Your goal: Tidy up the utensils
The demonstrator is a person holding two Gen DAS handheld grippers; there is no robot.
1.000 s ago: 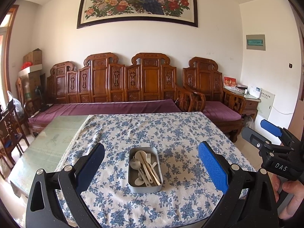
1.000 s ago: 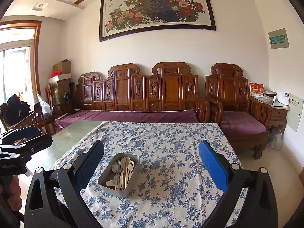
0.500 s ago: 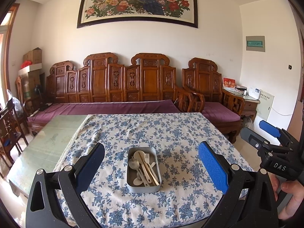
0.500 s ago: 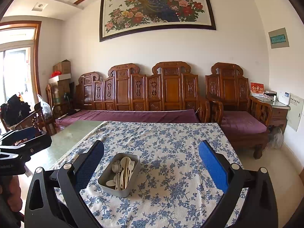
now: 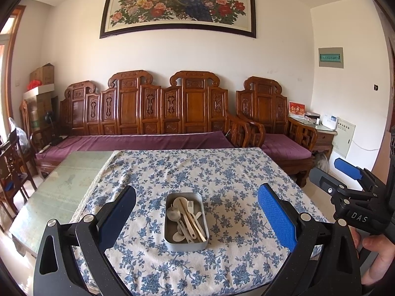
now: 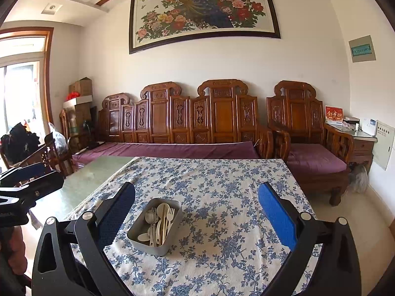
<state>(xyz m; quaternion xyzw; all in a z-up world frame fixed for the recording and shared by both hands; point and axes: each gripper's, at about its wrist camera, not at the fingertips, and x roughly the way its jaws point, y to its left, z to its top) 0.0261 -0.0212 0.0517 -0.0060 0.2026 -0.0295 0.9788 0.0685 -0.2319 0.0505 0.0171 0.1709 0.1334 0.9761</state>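
Blue-flowered cloth (image 5: 222, 172) covers most of the tabletop (image 5: 61, 187), leaving a strip of green glass bare along the left side.

Nearest to the cameras, both grippers hang above the near edge of the cloth. The left gripper (image 5: 197, 212) has its fingers spread wide with nothing between them, and the blue pad on one finger (image 5: 276, 217) faces inward. The right gripper (image 6: 197, 212) is spread just as wide and also holds nothing. In the left wrist view the right gripper shows at the far right, off the edge of the tabletop, with a hand (image 5: 377, 259) wrapped around its handle.

Just beyond the fingertips, a grey metal tin (image 5: 185, 222) sits on the cloth, in the near half of the tabletop and roughly centred between the left gripper's fingers. Inside it lies a loose pile of utensils: a metal spoon (image 5: 173, 214), a cream fork (image 5: 191, 208), pale plastic spoons and a pair of chopsticks, all overlapping. From the right wrist view the tin sits nearer that gripper's left finger. Neither gripper touches the tin.

Past the far edge of the tabletop stands a long carved wooden bench (image 5: 153, 113) with a purple cushion, and beside it a matching armchair (image 5: 271, 123). On the white wall above hangs a large framed peacock-and-peony painting (image 5: 177, 2).
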